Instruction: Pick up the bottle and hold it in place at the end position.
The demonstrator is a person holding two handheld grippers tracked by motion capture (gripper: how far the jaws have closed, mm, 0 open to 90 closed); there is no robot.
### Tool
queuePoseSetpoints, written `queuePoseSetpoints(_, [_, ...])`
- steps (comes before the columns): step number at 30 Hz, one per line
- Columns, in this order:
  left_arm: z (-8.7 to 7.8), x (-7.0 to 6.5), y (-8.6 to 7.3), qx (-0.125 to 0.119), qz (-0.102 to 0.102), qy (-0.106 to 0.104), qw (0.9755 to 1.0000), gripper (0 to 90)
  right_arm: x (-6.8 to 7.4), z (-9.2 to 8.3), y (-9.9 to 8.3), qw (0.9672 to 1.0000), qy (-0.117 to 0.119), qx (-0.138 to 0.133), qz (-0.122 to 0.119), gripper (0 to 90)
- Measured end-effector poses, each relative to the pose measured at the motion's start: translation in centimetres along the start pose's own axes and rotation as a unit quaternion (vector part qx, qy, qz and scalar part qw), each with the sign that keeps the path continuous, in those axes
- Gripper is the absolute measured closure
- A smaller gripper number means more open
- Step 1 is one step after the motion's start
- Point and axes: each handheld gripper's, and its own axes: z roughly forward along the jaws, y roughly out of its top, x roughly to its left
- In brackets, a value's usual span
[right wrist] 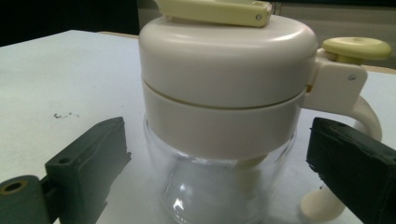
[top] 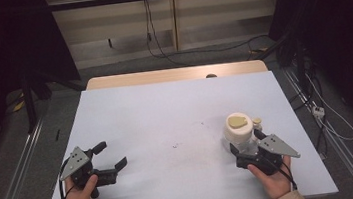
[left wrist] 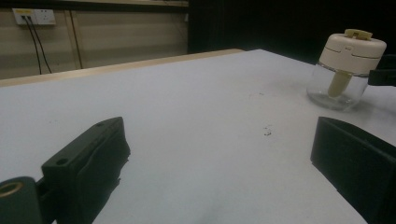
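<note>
A clear glass jar with a cream lid and a cream side handle (top: 239, 131) stands on the white table (top: 176, 114) at the right. My right gripper (top: 248, 147) is open, its jaws on either side of the jar's glass body (right wrist: 215, 186) without closing on it. In the right gripper view the jar is close up, its yellow flip cap (right wrist: 219, 10) on top and its handle (right wrist: 348, 88) at the right. My left gripper (top: 111, 155) rests open and empty at the table's front left. From the left gripper view the jar (left wrist: 345, 70) stands far off at the right.
A few dark specks (top: 174, 145) mark the middle of the table. A wooden edge (top: 176, 74) runs along the table's far side. Cables (top: 324, 113) lie on the floor to the right, and metal rails (top: 16, 168) run along both sides.
</note>
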Motion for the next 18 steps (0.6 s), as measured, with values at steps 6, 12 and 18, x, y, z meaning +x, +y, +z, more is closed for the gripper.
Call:
queuePoseSetpoints(6, [-0.1,-0.1,0.0,0.001,0.001,0.001,1.0,3.4,0.0,0.6,0.1,1.0,0.0,-0.002,0.001,5.4])
queuePoseSetpoints(12, [0.2,-0.2,-0.1,0.009,0.005,-0.004,0.9999,3.4,0.0,0.9,0.3,1.0,-0.004,0.0,0.003,5.5])
queuePoseSetpoints(18, [0.3,-0.3,-0.1,0.014,0.008,-0.008,0.9998,3.5,0.0,2.0,0.4,0.9999,-0.007,0.004,0.015,5.6])
